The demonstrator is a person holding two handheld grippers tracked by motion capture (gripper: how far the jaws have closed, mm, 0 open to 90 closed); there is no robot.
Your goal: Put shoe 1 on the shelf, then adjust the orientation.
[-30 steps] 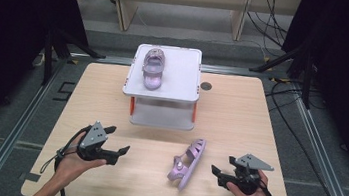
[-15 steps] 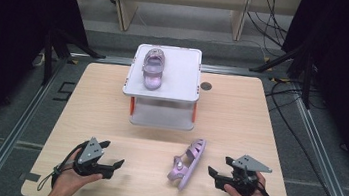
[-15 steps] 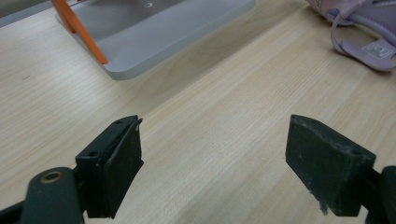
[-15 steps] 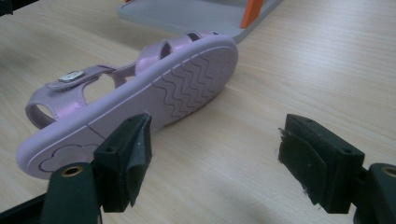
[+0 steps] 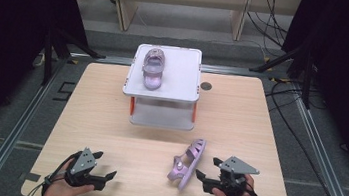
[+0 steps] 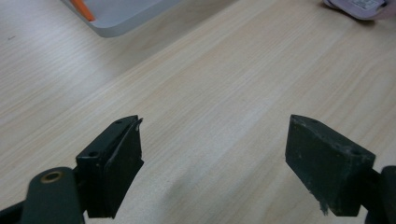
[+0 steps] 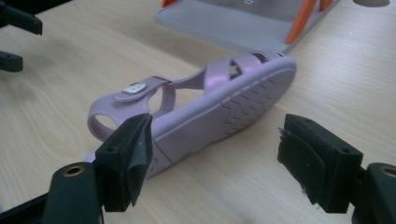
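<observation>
A purple sandal (image 5: 186,163) lies on its side on the wooden table (image 5: 94,118), sole turned toward my right gripper (image 5: 207,168). In the right gripper view the sandal (image 7: 224,105) lies just beyond my open right gripper (image 7: 215,144), untouched by either jaw. A second purple sandal (image 5: 152,67) rests upright on top of the white two-level stand (image 5: 180,73). My left gripper (image 5: 105,166) is open near the table's front left, over bare wood (image 6: 212,149), and holds nothing.
The stand's lower shelf (image 5: 162,118) with orange posts sits mid-table, and its base corner (image 6: 121,21) is ahead of the left gripper. A dark round hole (image 5: 206,86) marks the table right of the stand. Cables trail on the floor at the right.
My left gripper has pulled back toward the table's front edge. My right gripper has edged slightly left toward the sandal on the table. Both sandals stay put.
</observation>
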